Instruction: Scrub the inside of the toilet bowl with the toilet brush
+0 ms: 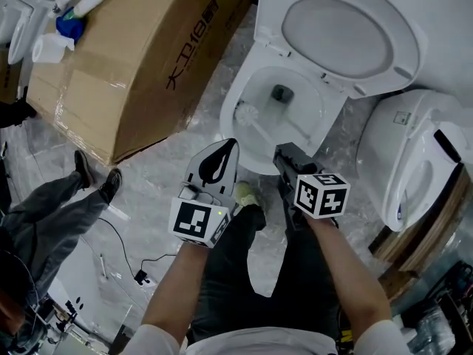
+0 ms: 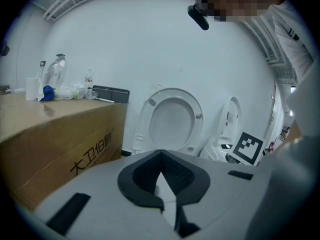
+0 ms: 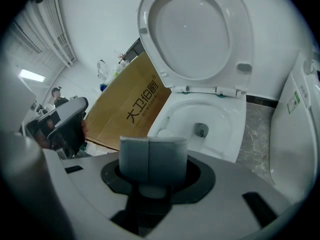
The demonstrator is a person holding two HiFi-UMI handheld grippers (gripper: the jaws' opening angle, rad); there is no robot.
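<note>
The right tongs (image 1: 284, 157) hang just over the near rim of the toilet bowl (image 1: 230, 120), their two grey pads (image 3: 135, 156) pressed together on the handle of the toilet brush (image 1: 266, 130); a white rounded piece of it shows right under the pads in the right gripper view. From these tongs the white handle slants forward and to the left, down into the bowl. The brush head (image 3: 161, 132) lies against the inner wall at the bowl's left side, well clear of the dark drain hole (image 1: 281, 92) farther ahead. The left tongs (image 1: 229, 148) sit just beside the right ones, to their left and outside the bowl. Their dark jaws meet at the tip, and nothing is held in the small gap behind it (image 2: 161, 156). Beyond both tongs the toilet lid (image 1: 347, 32) stands raised. A large cardboard box (image 1: 140, 58) lies ahead and left of the left tongs, with bottles and a paper roll (image 1: 48, 48) at its far end. A second white toilet (image 1: 414, 154) stands to the right of the right tongs, and another person's legs (image 1: 59, 205) show far to the left on the floor
</note>
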